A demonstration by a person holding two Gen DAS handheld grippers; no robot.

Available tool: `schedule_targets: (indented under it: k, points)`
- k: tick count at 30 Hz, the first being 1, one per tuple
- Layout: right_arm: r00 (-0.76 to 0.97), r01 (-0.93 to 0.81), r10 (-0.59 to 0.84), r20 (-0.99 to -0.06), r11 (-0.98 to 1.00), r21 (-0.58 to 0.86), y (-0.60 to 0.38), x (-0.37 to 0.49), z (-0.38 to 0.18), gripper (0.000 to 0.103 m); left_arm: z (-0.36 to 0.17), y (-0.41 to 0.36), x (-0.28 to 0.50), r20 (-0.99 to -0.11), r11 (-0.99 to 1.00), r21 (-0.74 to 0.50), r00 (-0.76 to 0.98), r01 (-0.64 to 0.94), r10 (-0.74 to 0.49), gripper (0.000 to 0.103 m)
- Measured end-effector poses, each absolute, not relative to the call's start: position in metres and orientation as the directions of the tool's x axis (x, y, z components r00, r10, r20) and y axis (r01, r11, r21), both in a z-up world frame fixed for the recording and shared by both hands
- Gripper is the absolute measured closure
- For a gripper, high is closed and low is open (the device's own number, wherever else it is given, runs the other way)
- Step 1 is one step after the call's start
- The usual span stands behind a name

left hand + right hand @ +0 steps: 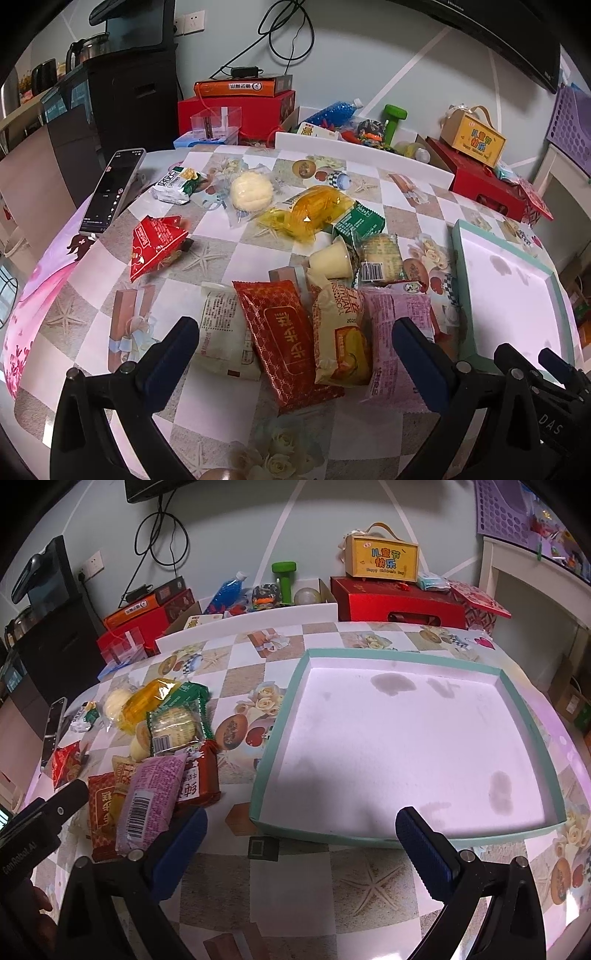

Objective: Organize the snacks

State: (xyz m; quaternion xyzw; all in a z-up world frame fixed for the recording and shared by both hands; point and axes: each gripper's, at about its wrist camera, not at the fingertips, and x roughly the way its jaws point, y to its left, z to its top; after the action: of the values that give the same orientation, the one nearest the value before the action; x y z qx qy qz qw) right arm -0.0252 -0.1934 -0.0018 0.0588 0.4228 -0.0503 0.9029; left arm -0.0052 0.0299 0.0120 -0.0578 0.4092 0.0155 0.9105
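Observation:
A pile of wrapped snacks lies on the patterned table. In the left wrist view my left gripper [295, 343] is open and empty, its fingers either side of a red patterned packet [284, 343], a yellow roll packet [341, 336] and a pink packet [393, 343]. A white packet [225, 332] lies by the left finger. Farther back lie a red triangular packet [157, 242], a round bun [252, 192] and a yellow packet [314, 212]. My right gripper [301, 838] is open and empty in front of the empty teal-rimmed tray [271, 746]. The pink packet [151, 805] lies left of it.
A phone [110, 192] leans on a stand at the table's left. Red gift boxes [397, 603], a yellow handled box [382, 559], a green dumbbell [283, 578] and a white box rim [364, 153] stand behind the table. A purple basket [506, 511] sits at the right.

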Motion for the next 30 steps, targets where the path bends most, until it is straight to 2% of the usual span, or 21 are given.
schedule_targets:
  k: [14,30]
  points:
    - [0.624,0.146,-0.043,-0.78,0.987,0.062,-0.1936,-0.0233,-0.0059,0.0,0.0171,0.0339,-0.0092,-0.7,0.989,-0.112,0.714,-0.095,-0.01,0.0]
    - [0.622,0.147,-0.043,-0.782,0.987,0.062,-0.1935,-0.0223,-0.0074,0.0,0.0176,0.0308,-0.0072,-0.701,0.994,-0.09,0.713,-0.069,-0.014,0.0]
